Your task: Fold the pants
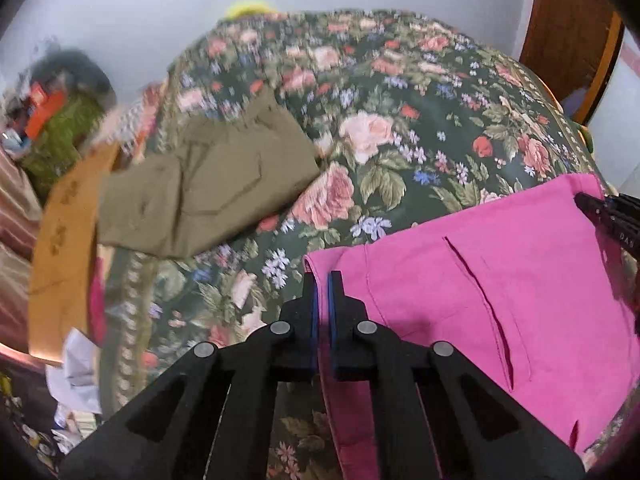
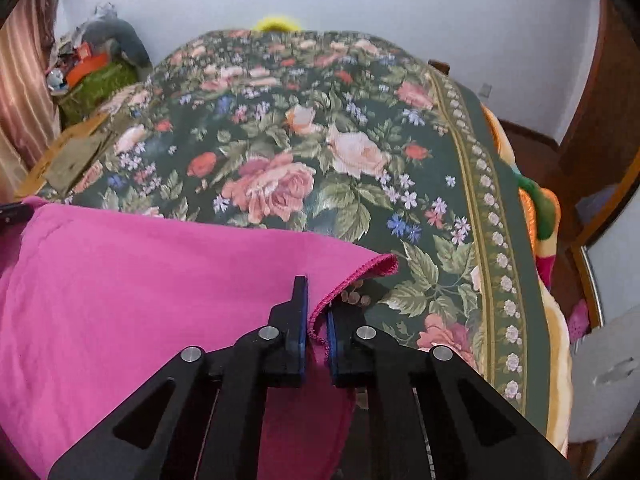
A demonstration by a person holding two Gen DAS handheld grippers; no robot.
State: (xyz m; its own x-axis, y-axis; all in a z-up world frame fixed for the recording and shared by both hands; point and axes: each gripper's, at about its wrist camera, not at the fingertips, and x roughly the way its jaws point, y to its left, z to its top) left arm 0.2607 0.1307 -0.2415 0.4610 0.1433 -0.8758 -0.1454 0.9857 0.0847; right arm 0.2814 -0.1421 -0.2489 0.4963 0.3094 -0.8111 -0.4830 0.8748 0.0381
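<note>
My left gripper (image 1: 323, 280) has its jaws clamped on the near left edge of the pink pants (image 1: 500, 280), and my right gripper (image 2: 316, 312) has its jaws pinched on the stitched hem at the pants' right end. The pants lie spread across the near side of the floral bedspread (image 2: 320, 152). Beyond the pants, toward the bedspread's far left, sits a folded olive garment (image 1: 208, 184), well apart from them.

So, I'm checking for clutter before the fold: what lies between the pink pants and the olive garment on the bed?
In the left wrist view, only bare floral bedspread separates the pink pants from the olive garment.
</note>
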